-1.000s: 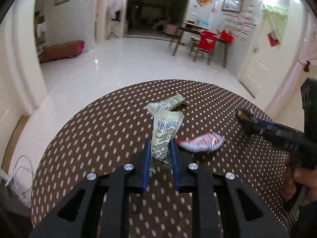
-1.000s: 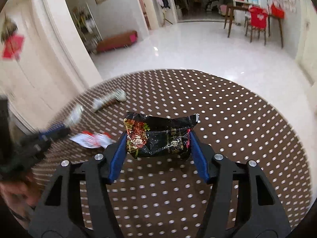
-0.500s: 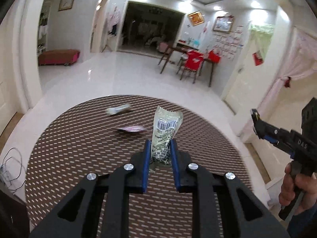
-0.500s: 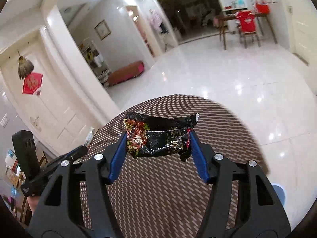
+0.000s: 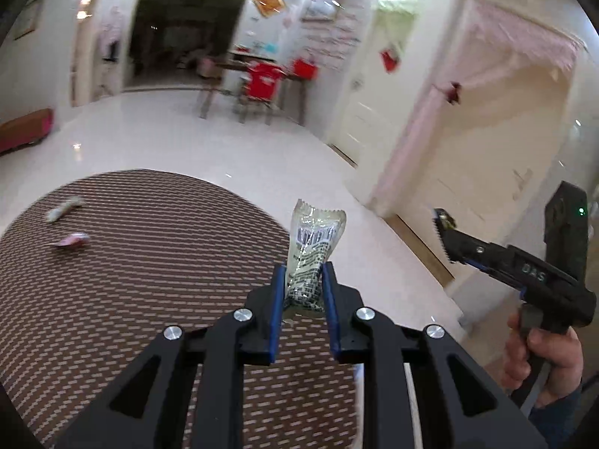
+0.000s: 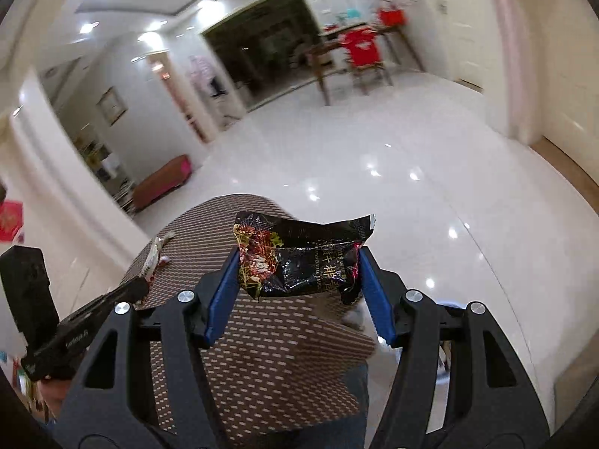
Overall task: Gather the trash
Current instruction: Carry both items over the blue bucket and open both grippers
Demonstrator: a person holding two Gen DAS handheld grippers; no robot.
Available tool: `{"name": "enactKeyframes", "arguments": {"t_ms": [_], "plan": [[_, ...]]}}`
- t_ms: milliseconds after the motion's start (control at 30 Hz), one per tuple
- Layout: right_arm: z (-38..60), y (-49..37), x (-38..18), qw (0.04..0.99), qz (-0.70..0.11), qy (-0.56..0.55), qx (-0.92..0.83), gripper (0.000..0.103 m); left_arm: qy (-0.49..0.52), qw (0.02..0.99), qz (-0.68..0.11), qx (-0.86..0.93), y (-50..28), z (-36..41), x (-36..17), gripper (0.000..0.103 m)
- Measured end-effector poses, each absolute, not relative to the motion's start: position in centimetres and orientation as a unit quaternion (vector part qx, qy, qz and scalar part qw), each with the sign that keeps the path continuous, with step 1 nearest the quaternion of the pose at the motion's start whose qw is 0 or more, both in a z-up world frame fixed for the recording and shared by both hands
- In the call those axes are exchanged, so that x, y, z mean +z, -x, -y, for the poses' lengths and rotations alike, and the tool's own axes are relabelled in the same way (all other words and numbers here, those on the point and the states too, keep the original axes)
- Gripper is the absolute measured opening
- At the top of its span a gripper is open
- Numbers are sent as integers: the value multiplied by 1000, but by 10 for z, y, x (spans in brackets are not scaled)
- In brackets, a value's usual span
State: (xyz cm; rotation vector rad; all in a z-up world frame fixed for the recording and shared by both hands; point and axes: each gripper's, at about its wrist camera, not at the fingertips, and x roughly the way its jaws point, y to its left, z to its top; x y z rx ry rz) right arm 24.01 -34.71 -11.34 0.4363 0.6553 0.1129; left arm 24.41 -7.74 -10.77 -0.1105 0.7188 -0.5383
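Both grippers carry trash off the table (image 5: 149, 262): left gripper (image 5: 303, 284) jaws pinched on a pale wrapper (image 5: 312, 250), right gripper (image 6: 299, 280) jaws half-closed around a black packet (image 6: 299, 254); next, a bin, unseen

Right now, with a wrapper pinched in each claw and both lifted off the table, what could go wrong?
1. The pale wrapper is gripped only near its lower end by the left claw; most of it sticks up free, so a quick swing might pull it loose.
2. The black wrapper is crumpled foil that spans the right claw, so it could slip.
3. Two wrappers lie on the dotted tablecloth and could be forgotten.
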Motion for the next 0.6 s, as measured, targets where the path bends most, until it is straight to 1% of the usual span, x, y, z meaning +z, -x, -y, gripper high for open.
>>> {"name": "enactKeyframes", "arguments": {"t_ms": [300, 500, 600], "plan": [[436, -231, -171, 887, -360, -286, -42, 61, -7, 853, -410, -324, -273, 180, -156, 20], [466, -234, -202, 865, -379, -321, -71, 61, -43, 819, -461, -340, -298, 245, -191, 21], [475, -229, -218, 851, -389, -342, -82, 61, -61, 806, -479, -342, -303, 265, -207, 21]]}}
